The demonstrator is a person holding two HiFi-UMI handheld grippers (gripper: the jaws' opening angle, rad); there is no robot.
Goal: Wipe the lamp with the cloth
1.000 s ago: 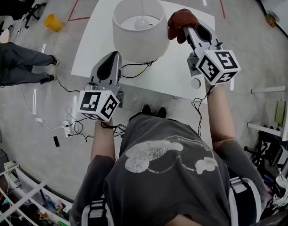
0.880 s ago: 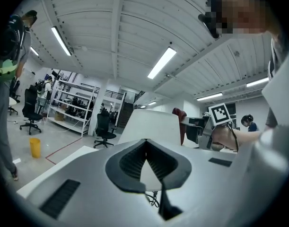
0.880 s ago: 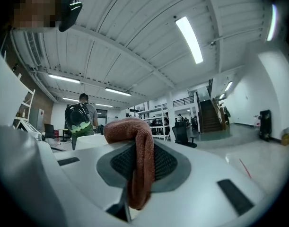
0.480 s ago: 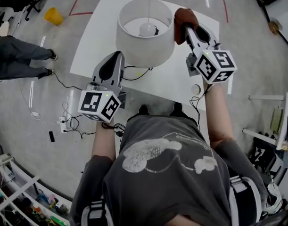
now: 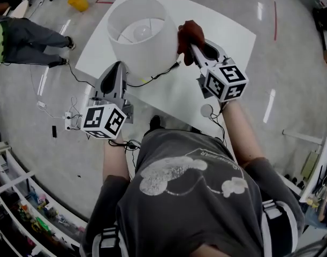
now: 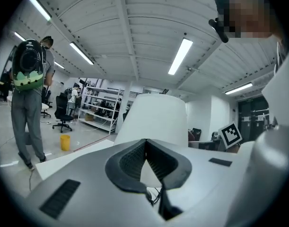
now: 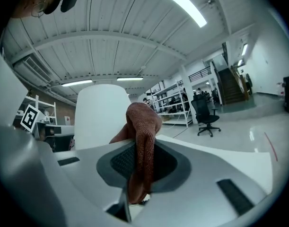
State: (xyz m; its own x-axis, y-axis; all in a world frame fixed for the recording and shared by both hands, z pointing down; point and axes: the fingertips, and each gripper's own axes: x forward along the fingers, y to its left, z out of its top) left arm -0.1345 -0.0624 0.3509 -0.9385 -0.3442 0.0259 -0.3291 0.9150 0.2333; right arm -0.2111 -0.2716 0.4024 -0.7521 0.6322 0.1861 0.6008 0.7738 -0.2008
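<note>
Rust-brown knitted cloth [image 5: 191, 32] is clamped between the jaws of the right gripper [image 5: 194, 46] and rests against the right side of the white lamp [image 5: 139, 36], near the shade's top rim. The left gripper [image 5: 116, 68], jaws closed together on nothing, sits just beside the lamp's near left side. Under the lamp is a white table [image 5: 227, 36], with a black cable [image 5: 158, 76] trailing from below the shade.
</note>
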